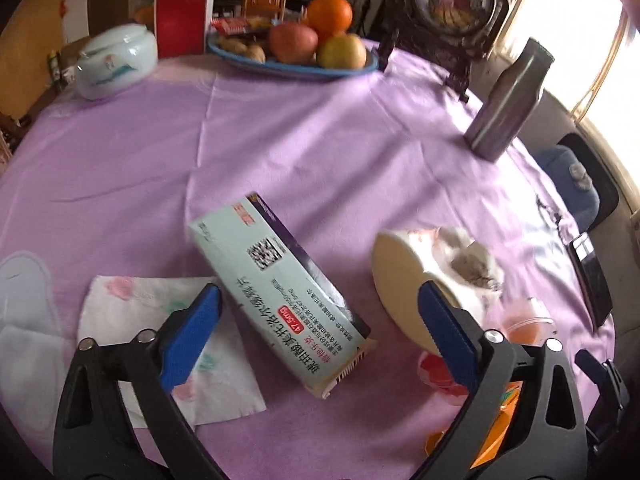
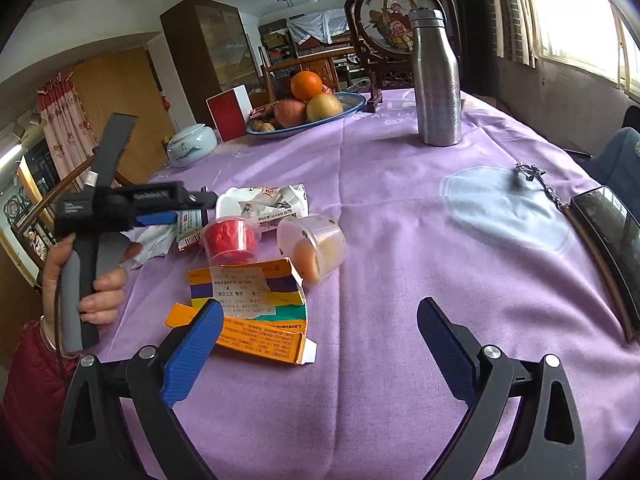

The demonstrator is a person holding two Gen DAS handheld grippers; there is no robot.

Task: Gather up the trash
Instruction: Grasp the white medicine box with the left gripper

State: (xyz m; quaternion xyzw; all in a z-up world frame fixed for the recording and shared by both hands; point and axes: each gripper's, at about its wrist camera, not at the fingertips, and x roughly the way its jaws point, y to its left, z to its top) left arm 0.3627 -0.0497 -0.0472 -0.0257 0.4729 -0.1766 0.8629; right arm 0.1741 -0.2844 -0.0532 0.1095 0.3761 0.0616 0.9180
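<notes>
The left tongs [image 1: 318, 312] stand wide open over the lilac-clothed round table [image 1: 320, 132], holding nothing. Between their blue pads lies a pale green cardboard medicine box [image 1: 280, 300], long and flat, one end flap loose at the near corner. It looks empty or nearly so: light, stiff along its length, easy to crush across the broad faces. The narrow long edges seem the best place to pinch it, near the middle so it does not swing.

Beside the left pad, a white paper napkin with faint pink and green print [image 1: 160, 340] lies flat; soft and thin, it would likely need a pinch at a raised corner.

By the right pad sits a cream roll of toilet paper [image 1: 432, 272], tilted, soft and squashable. Just past it is a clear plastic cup holding something orange [image 1: 528, 324], smooth and probably slippery.

The right tongs [image 2: 320, 320] are likewise open and empty. Near their left pad lies a flattened orange cardboard box with a white printed label [image 2: 248, 308], light and floppy; its raised near edge looks the easiest hold. Beyond it stand a small red plastic cup [image 2: 230, 240], the clear one on its side, and crumpled white wrappers [image 2: 272, 200].

Farther off are a steel bottle [image 2: 436, 80] and a blue fruit plate [image 2: 348, 106].
</notes>
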